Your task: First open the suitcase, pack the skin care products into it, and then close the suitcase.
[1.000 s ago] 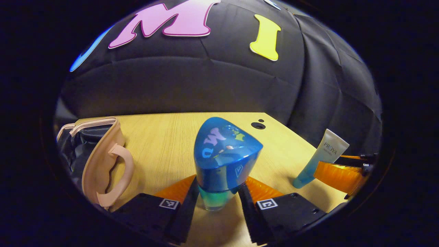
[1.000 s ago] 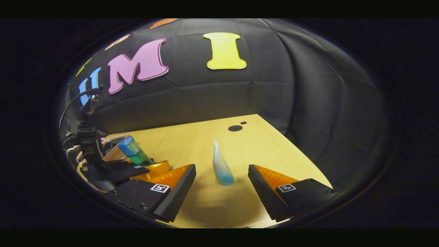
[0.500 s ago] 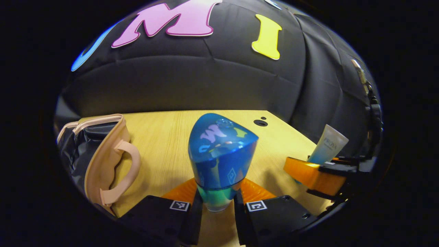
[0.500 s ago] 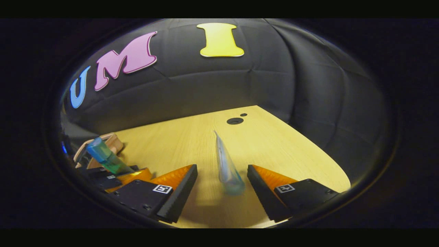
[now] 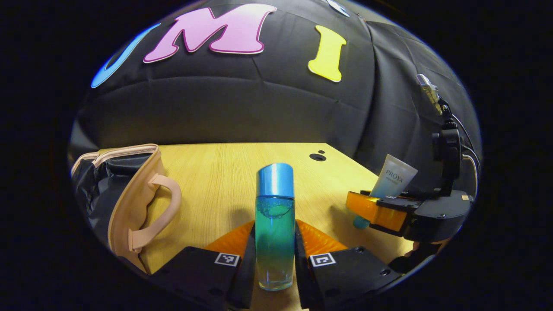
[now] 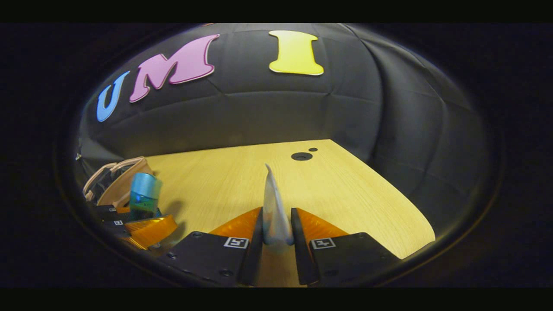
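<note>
In the left gripper view a tall bottle (image 5: 274,224) with a blue cap and blue-green liquid stands upright on the wooden table (image 5: 216,181), and my left gripper (image 5: 274,259) is shut on its lower body. The beige suitcase (image 5: 134,203) with a handle lies open at the left, its dark lining showing. At the right, the right gripper (image 5: 389,211) holds a white-to-blue tube (image 5: 391,181). In the right gripper view my right gripper (image 6: 275,235) is shut on that tube (image 6: 273,207), seen edge-on. The bottle (image 6: 144,194) and suitcase (image 6: 116,181) appear at the far left.
A round cable hole (image 6: 301,156) sits near the table's far edge, also seen as the cable hole (image 5: 317,157) in the left gripper view. The black cloth wall stands close behind the table. Bare wood lies between the suitcase and the bottle.
Both grippers have gone from open to shut: the left one on the bottle, which now stands upright instead of leaning toward the camera, the right one on the tube.
</note>
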A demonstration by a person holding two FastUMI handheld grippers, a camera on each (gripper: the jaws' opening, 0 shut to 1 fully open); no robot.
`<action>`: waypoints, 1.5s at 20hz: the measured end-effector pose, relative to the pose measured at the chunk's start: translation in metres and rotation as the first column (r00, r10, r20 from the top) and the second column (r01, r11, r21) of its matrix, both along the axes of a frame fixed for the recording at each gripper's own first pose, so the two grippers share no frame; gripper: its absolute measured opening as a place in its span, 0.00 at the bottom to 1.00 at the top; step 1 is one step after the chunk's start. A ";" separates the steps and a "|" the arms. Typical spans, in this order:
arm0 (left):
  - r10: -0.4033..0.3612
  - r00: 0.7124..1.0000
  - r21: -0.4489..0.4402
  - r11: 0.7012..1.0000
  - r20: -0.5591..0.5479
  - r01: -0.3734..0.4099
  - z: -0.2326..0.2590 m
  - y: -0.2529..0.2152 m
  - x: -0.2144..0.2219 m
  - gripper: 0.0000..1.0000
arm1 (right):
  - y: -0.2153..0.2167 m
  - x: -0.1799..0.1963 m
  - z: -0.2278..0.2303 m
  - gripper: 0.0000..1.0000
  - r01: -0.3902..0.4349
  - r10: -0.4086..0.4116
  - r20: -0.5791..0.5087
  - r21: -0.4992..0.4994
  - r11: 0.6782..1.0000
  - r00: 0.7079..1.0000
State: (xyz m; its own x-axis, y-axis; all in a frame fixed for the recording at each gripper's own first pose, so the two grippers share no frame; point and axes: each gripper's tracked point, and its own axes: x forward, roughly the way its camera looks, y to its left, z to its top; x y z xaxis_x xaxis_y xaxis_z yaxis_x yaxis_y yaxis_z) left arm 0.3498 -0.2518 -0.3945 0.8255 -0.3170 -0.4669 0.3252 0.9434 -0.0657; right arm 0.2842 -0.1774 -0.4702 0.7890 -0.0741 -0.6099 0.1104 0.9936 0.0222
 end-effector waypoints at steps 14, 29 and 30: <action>0.040 0.982 -0.130 0.991 0.182 -0.016 0.114 0.043 -0.020 0.43 | 0.059 -0.028 0.097 0.34 -0.070 0.067 0.107 0.024 0.997 0.992; 0.216 0.974 0.021 0.976 0.062 -0.217 0.123 0.298 -0.011 0.46 | 0.336 -0.020 0.180 0.33 -0.391 0.363 0.205 0.115 0.913 0.909; 0.215 0.976 0.015 0.976 0.032 -0.215 0.115 0.304 -0.006 0.43 | 0.348 -0.016 0.181 0.33 -0.396 0.367 0.207 0.120 0.910 0.907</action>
